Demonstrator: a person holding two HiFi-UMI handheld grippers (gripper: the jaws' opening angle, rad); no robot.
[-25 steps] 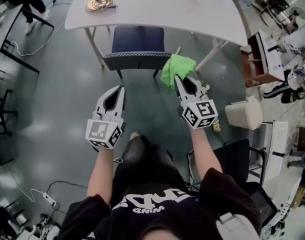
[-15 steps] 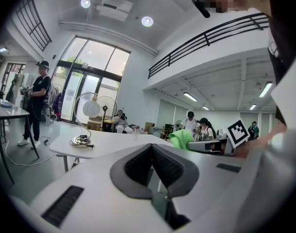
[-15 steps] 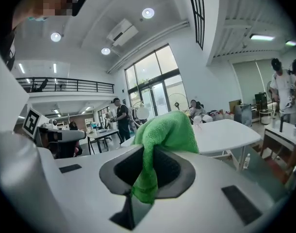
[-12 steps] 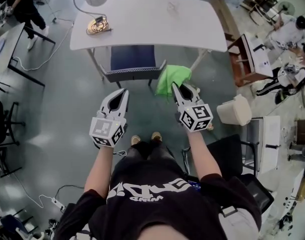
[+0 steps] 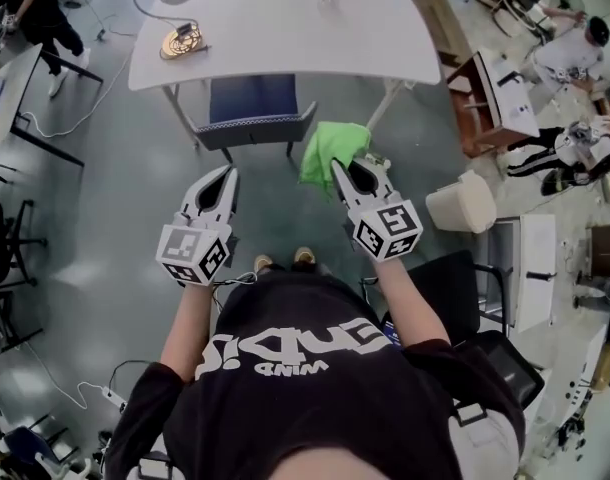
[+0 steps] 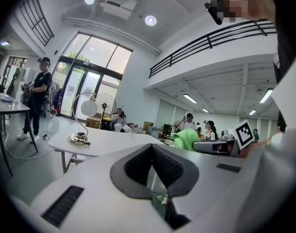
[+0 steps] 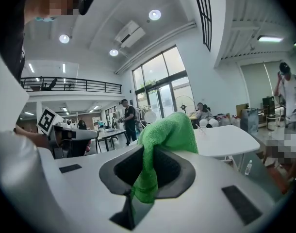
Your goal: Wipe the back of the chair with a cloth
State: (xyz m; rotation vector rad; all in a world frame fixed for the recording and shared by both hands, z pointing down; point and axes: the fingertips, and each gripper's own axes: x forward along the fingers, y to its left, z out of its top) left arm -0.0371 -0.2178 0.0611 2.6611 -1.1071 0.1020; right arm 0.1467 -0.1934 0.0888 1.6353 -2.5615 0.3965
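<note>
Grippers fill both hands of a person who stands on a grey floor (image 5: pixel 125 208) and looks steeply down. The right gripper (image 5: pixel 339 167) has its jaws closed on a green cloth (image 5: pixel 330 148). In the right gripper view the cloth (image 7: pixel 170 130) is pinched between the dark pads. A fold bunches up above the jaw tips and a narrow tail hangs down inside the jaw opening. The left gripper (image 5: pixel 227 172) is held level with the right one, well apart from it. In the left gripper view its jaws (image 6: pixel 152 147) meet at the tips and nothing is between them.

Ahead of both grippers stands a blue chair (image 5: pixel 253 96), pushed part-way under the near edge of a white table (image 5: pixel 285 28). Its dark backrest (image 5: pixel 255 125) faces the person. From above, the cloth sits just beside the backrest's right end and slightly nearer the person. Whether it touches the backrest cannot be told. The left gripper points at the floor in front of the backrest's left end, clear of it.

A coil of cable (image 5: pixel 179 40) lies near the tabletop's left edge. A pale bin (image 5: pixel 461 202) stands on the floor to the right of the right gripper. The person's shoes (image 5: pixel 303 257) show between the two grippers.
</note>
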